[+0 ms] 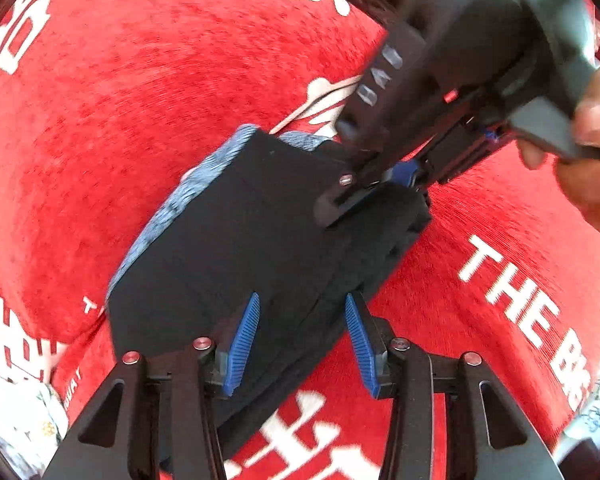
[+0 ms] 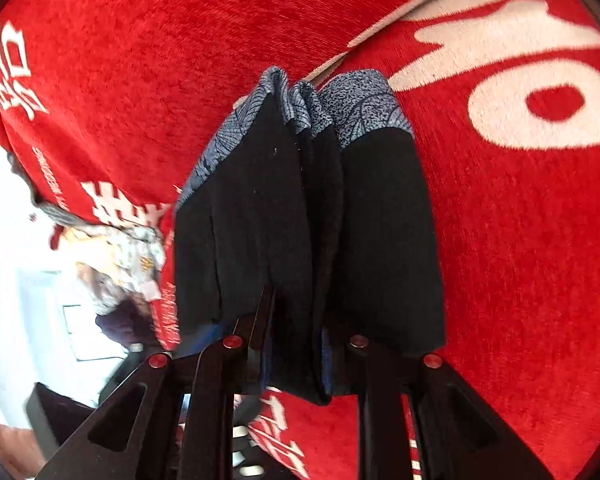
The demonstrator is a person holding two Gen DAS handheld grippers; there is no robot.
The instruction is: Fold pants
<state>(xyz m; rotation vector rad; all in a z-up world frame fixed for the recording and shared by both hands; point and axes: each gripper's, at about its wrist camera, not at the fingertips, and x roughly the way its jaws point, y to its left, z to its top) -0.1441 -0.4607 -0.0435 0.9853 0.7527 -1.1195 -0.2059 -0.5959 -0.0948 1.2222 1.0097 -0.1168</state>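
Spread over with a red cloth (image 1: 148,92), white lettering across it. Lying mid-cloth, away from visible edges: pants (image 1: 252,232), folded small, grey cuffs at the far end. Clenched on the pants' far end, the right tool (image 1: 364,184); best held until the bundle settles. Released, the left tool (image 1: 302,340), pads astride the near end, not pressing.

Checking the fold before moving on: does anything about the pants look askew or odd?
Slightly: the pants hang bunched in the right claw, their grey patterned hems fanned apart, not aligned. Nothing looks damaged.
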